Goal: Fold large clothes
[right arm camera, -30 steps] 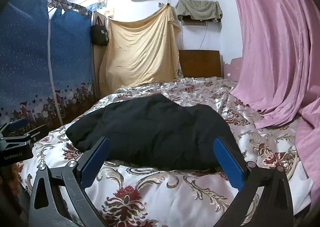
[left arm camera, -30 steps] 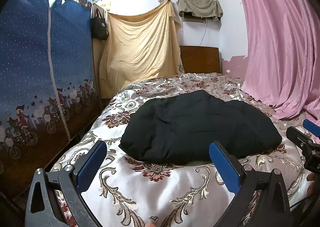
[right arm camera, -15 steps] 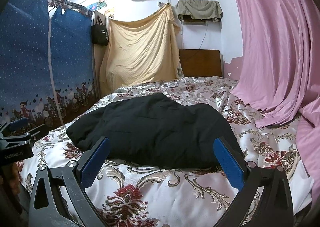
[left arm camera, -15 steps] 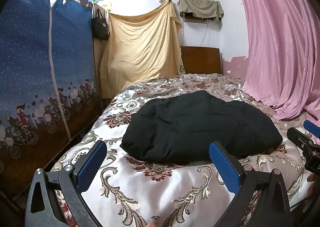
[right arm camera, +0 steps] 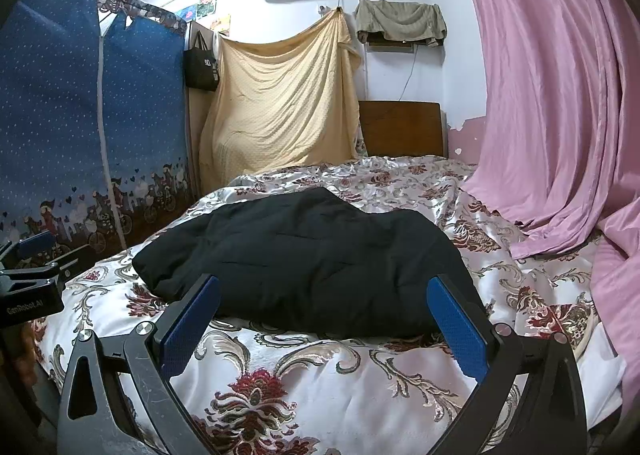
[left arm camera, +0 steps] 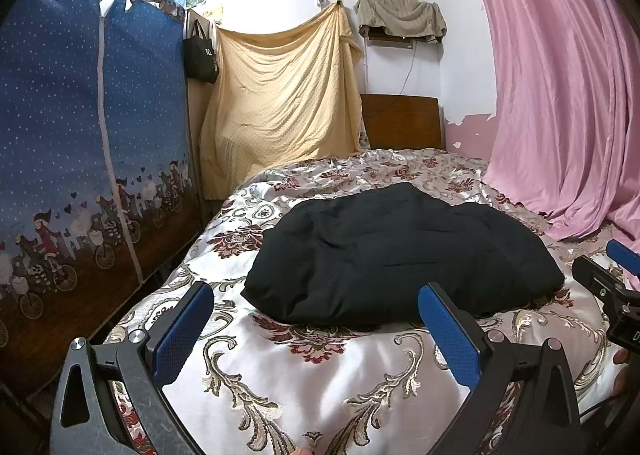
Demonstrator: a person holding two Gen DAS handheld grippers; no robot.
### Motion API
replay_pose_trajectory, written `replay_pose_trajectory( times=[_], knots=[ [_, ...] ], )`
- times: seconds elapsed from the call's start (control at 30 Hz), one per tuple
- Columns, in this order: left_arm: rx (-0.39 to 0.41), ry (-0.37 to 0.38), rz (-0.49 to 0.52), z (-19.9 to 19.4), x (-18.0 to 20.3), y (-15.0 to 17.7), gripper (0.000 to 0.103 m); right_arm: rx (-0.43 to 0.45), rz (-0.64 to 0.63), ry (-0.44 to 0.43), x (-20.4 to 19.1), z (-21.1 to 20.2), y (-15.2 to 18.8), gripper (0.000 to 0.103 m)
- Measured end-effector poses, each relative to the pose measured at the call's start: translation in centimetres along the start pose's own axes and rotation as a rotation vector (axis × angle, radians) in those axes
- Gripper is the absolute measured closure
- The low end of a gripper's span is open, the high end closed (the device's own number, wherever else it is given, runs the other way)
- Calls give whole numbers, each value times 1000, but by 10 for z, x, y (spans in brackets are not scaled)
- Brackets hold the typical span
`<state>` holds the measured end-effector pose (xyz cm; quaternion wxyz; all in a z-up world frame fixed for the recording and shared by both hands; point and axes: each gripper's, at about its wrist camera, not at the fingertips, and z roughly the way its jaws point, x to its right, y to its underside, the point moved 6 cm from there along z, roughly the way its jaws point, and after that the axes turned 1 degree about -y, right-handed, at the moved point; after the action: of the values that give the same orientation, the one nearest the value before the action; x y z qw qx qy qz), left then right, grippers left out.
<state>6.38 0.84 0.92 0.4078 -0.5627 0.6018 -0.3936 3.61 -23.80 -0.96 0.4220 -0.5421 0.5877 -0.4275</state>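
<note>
A black padded garment (left arm camera: pixel 400 255) lies in a folded heap on the floral bedspread (left arm camera: pixel 320 375); it also shows in the right wrist view (right arm camera: pixel 312 259). My left gripper (left arm camera: pixel 316 331) is open and empty, held above the bed's near edge, short of the garment. My right gripper (right arm camera: pixel 324 323) is open and empty, just short of the garment's near edge. The right gripper also shows at the right edge of the left wrist view (left arm camera: pixel 608 287), and the left gripper at the left edge of the right wrist view (right arm camera: pixel 28 279).
A blue fabric wardrobe (left arm camera: pixel 88 159) stands left of the bed. A pink curtain (left arm camera: pixel 560 95) drapes onto the bed's right side. A yellow sheet (left arm camera: pixel 280 103) and a wooden headboard (left arm camera: pixel 400 121) are at the far end.
Both grippers have drifted very slightly; the garment has not moved and both grippers stay open.
</note>
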Motion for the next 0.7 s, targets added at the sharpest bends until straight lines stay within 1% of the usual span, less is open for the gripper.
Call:
replay_pose_trajectory(
  times=[0.7],
  knots=[
    [5,-1,3,-2,-2,-2,0,5,-5,0,4,-2,-2,2]
  ],
)
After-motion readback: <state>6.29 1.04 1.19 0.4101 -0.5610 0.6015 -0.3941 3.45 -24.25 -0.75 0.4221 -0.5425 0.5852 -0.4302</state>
